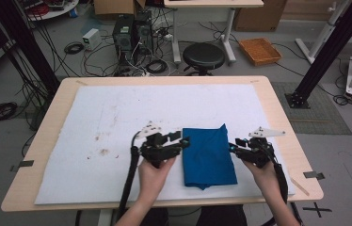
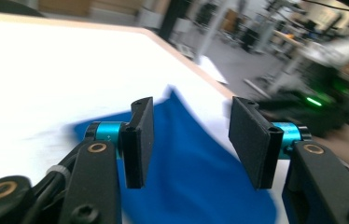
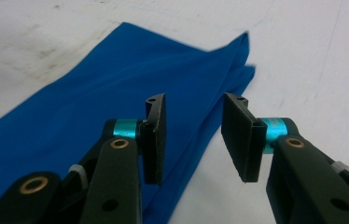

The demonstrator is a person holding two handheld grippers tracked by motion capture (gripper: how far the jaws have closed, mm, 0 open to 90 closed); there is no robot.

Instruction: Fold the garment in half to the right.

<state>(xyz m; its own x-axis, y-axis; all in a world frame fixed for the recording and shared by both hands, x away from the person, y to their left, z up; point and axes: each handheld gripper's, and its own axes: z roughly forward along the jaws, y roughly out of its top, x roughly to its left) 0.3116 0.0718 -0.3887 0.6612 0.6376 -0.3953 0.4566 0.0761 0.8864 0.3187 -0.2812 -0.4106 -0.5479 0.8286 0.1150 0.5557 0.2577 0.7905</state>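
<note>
Folded blue cloth (image 1: 208,156) lying on white table cover (image 1: 94,132), long axis running away from the person; flanked by left gripper (image 1: 183,142) and right gripper (image 1: 233,147), each just beside an edge, equally near; both jaws parted wide, holding nothing.

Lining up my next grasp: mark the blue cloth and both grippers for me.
blue cloth (image 1: 208,157): high view, middle of the folded fabric.
left gripper (image 2: 189,140): left gripper view, midway between its fingertips.
right gripper (image 3: 193,135): right gripper view, midway between its fingertips.
</note>
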